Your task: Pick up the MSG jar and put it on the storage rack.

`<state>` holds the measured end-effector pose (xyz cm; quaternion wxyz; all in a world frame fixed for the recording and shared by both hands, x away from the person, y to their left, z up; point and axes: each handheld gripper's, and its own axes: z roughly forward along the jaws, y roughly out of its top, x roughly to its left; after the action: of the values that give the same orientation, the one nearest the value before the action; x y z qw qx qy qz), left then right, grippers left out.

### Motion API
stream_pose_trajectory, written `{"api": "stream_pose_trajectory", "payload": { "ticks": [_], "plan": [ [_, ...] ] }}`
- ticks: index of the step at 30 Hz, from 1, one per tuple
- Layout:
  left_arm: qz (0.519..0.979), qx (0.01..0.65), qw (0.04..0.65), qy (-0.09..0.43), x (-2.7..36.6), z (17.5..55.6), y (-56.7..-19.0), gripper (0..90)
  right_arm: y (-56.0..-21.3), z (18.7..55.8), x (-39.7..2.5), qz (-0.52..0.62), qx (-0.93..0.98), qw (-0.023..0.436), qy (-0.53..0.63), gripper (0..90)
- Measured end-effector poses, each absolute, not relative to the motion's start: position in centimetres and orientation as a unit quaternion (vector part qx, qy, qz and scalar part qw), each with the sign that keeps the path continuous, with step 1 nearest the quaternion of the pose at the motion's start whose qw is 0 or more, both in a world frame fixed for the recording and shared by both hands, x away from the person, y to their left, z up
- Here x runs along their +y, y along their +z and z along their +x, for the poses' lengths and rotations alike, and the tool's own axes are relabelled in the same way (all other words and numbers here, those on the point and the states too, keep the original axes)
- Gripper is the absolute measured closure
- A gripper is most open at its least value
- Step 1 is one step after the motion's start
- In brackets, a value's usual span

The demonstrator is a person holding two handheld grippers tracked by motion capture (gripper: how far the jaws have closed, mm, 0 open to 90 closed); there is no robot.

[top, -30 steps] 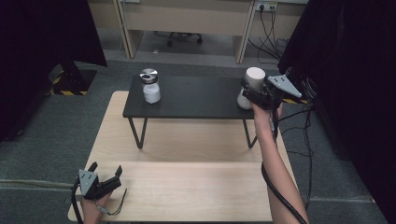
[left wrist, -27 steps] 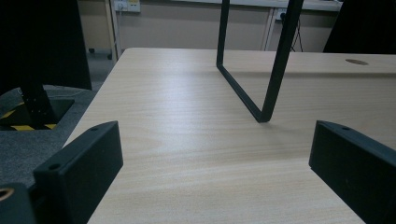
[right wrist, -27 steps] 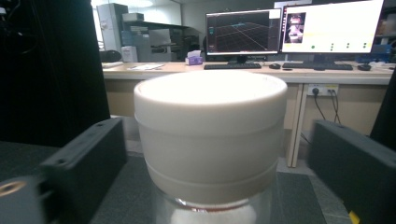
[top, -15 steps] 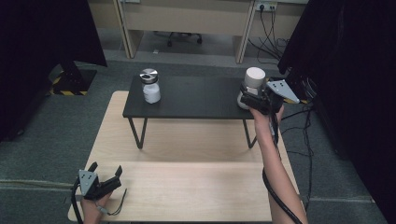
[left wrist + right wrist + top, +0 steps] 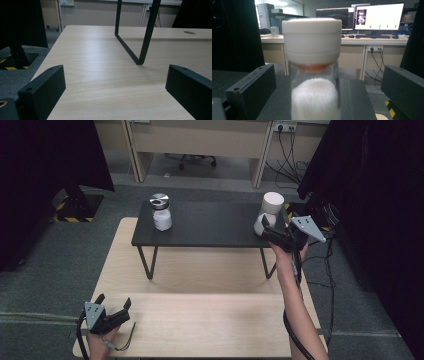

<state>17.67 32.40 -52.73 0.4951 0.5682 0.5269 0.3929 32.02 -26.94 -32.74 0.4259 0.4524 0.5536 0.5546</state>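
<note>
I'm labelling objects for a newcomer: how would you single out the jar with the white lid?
Find the low black table standing on the wooden desk. The white-lidded jar stands at its right end, between the right gripper's open jaws; the other jar, at the left end, has a silver lid.

jars 2 [image 5: 161, 212] [image 5: 268, 213] | tables 2 [image 5: 200, 315] [image 5: 210, 227] | hand-held grippers 2 [image 5: 114, 311] [image 5: 270, 231]

Your high view is evenly lit from overhead, with both side curtains [image 5: 45, 180] sinking into near black. A soft sheen lies across the pale worktop [image 5: 100, 67] in the left gripper view. In the right gripper view the close jar [image 5: 313, 72] is blurred, and the far monitors [image 5: 378, 17] glare white.
</note>
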Motion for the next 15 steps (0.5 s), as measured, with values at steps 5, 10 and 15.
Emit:
{"api": "stream_pose_trajectory", "payload": {
  "ticks": [5, 10, 15],
  "plan": [
    [0.568, 0.526, 0.496, 0.393, 32.4, 17.7, -52.8, 1.9, -33.8, 30.8, -27.2, 0.455, 0.555, 0.429, 0.549, 0.3],
    [0.57, 0.525, 0.496, 0.391, 32.4, 17.7, -52.7, 1.9, -35.2, 29.6, -27.6, 0.465, 0.556, 0.426, 0.542, 0.3],
    [0.568, 0.528, 0.5, 0.384, 32.6, 17.7, -52.7, 1.8, -36.3, 28.7, -28.2, 0.478, 0.552, 0.425, 0.535, 0.3]
  ]
}}
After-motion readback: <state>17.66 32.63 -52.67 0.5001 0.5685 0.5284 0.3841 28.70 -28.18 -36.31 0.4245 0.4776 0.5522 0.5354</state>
